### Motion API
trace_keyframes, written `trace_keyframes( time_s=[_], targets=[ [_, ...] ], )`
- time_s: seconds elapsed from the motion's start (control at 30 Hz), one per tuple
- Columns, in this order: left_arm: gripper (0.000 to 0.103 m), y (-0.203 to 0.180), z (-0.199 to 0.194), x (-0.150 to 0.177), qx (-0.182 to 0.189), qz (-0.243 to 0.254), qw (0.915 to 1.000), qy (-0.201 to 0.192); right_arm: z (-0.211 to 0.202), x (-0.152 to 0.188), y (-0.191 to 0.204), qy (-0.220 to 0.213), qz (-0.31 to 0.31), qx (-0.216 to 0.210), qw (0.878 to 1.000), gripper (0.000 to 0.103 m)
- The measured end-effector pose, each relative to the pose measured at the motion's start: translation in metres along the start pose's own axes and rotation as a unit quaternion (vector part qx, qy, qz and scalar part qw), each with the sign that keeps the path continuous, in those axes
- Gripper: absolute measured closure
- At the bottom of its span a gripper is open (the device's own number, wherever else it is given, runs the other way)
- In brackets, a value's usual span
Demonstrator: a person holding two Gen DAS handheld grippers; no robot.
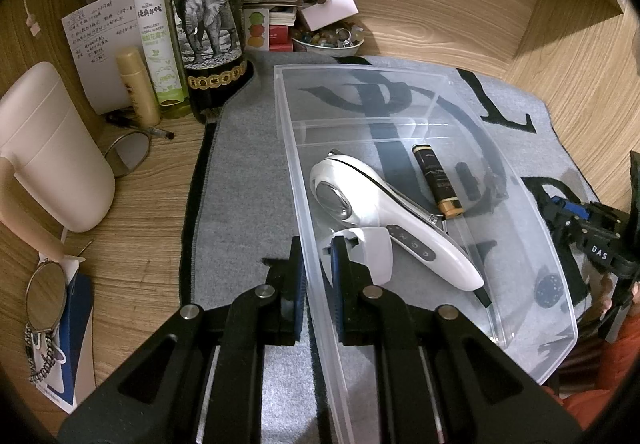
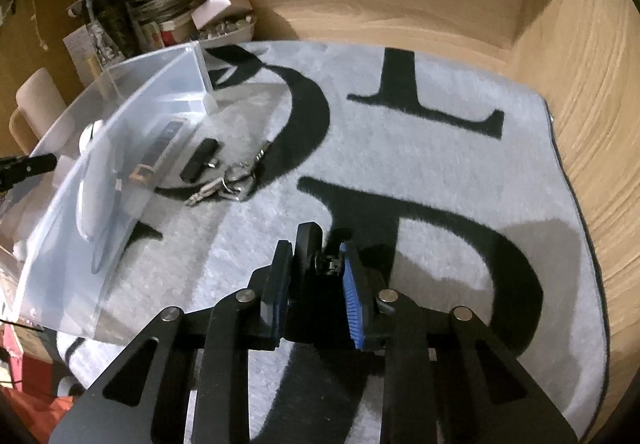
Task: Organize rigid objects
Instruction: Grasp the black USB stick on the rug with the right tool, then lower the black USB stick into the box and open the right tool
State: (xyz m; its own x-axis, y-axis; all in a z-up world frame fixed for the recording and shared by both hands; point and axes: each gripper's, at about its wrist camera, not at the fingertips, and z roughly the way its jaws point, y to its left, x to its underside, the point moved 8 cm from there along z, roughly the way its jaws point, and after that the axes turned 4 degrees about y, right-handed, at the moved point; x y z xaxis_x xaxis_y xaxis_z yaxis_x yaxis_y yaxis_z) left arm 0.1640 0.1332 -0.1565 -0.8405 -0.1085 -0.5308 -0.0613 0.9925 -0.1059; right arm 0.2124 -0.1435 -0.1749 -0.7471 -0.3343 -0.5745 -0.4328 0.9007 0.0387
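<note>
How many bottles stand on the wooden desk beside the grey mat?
3: a dark wine bottle, a green spray bottle left of it, and a small gold bottle in front. Others may hide behind.

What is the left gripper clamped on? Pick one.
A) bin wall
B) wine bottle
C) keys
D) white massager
A: the left gripper has one finger outside and one inside the clear bin, pinching its near wall.

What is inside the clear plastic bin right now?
The clear bin holds a white handheld device, its white cap and a black-gold tube. The keys lie outside it.
</note>
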Motion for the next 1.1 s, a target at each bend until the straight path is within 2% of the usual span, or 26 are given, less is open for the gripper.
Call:
trace_keyframes(
  time_s=[0.43,0.83,1.1],
  targets=[
    [0.092,0.001,0.000,0.000,-0.001,0.000,1.0000,-0.001,-0.034,-0.043,0.017,-0.064,-0.022,-0.008,0.998,0.081],
    [0.092,0.001,0.000,0.000,-0.001,0.000,1.0000,-0.001,-0.064,-0.087,0.073,-0.126,-0.078,-0.047,0.988,0.081],
    [0.092,-0.001,0.001,0.000,-0.002,0.000,1.0000,-0.001,-0.065,-0.104,0.114,-0.139,-0.115,-0.080,0.980,0.081]
  ],
)
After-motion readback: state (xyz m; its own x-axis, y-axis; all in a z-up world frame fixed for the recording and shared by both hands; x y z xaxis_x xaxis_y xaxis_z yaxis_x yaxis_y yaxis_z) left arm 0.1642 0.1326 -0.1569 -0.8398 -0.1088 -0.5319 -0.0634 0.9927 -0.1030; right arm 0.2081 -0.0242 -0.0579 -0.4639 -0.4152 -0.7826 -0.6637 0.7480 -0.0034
